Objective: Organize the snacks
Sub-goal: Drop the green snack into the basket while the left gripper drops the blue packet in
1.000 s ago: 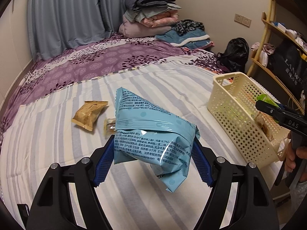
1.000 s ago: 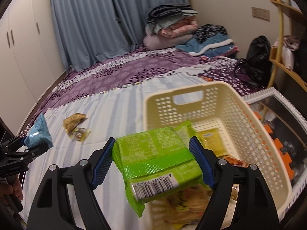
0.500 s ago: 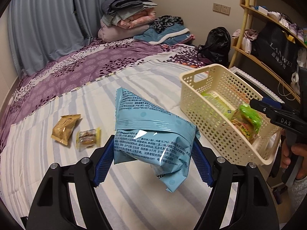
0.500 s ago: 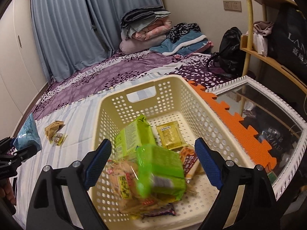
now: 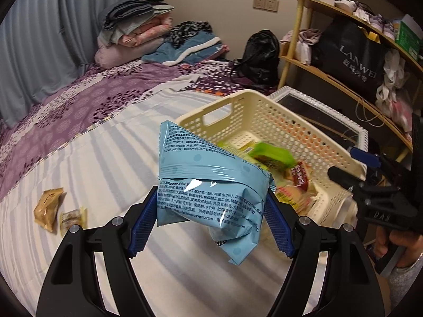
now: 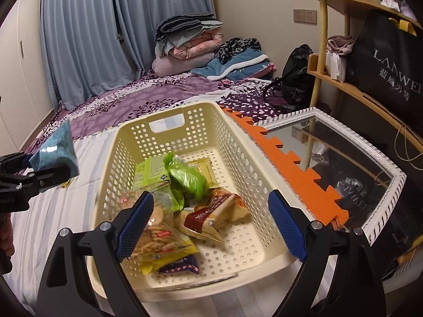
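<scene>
My left gripper [image 5: 211,224] is shut on a light blue snack bag [image 5: 208,185] and holds it in the air just left of the cream perforated basket [image 5: 267,111]. The bag also shows in the right wrist view [image 6: 56,149]. My right gripper [image 6: 210,224] is open and empty above the near end of the basket [image 6: 238,137]. A green packet [image 6: 187,177] lies in the basket on several other snack packets. Two small packets, a brown one [image 5: 47,208] and a clear one [image 5: 72,218], lie on the striped bedsheet at the left.
A folded pile of blankets [image 6: 190,42] sits at the far end of the bed. Right of the basket are an orange foam mat [image 6: 290,174], a white-framed mirror [image 6: 341,158] and a wooden shelf with a black bag [image 6: 388,60].
My right gripper opened and dropped the green packet into the basket. My left gripper carried the blue bag rightward, closer to the basket.
</scene>
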`<state>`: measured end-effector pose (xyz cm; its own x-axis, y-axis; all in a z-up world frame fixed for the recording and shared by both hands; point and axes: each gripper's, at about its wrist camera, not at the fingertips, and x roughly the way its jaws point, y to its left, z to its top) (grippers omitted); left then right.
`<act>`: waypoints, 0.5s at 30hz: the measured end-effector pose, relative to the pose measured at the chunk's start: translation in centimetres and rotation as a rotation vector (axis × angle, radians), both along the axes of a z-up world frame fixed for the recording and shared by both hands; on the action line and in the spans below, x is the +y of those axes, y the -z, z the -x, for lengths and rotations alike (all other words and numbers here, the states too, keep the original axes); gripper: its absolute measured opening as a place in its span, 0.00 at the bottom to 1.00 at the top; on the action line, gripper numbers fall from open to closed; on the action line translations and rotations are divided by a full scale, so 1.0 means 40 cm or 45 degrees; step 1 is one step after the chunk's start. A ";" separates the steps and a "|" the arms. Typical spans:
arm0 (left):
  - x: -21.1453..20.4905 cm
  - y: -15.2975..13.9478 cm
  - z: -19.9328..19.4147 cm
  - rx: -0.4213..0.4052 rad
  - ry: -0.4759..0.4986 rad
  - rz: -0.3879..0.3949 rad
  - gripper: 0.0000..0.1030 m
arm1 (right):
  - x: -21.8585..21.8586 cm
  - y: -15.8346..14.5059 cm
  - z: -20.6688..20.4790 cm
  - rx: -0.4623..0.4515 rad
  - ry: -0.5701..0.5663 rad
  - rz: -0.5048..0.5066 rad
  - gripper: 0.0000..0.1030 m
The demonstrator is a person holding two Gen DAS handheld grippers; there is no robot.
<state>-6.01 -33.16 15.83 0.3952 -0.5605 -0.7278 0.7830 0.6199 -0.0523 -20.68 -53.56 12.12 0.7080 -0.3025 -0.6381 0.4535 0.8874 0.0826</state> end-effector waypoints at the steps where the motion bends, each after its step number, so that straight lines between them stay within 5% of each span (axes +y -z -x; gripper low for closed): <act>1: -0.019 -0.001 0.004 0.003 0.022 0.005 0.75 | -0.005 0.002 0.005 -0.002 0.009 -0.006 0.85; 6: -0.099 -0.004 0.023 0.025 0.114 0.036 0.76 | -0.017 0.009 0.031 0.001 0.040 -0.017 0.85; 11: -0.161 -0.008 0.045 0.073 0.202 0.107 0.96 | -0.025 0.011 0.051 0.013 0.064 -0.008 0.85; 15: -0.150 0.000 0.038 0.065 0.176 0.099 0.96 | -0.033 0.010 0.058 0.007 0.077 -0.018 0.85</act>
<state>-7.53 -39.17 15.84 0.2744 -0.6625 -0.6970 0.8556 0.4991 -0.1376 -23.01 -54.89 11.73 0.6849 -0.3356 -0.6468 0.5071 0.8569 0.0924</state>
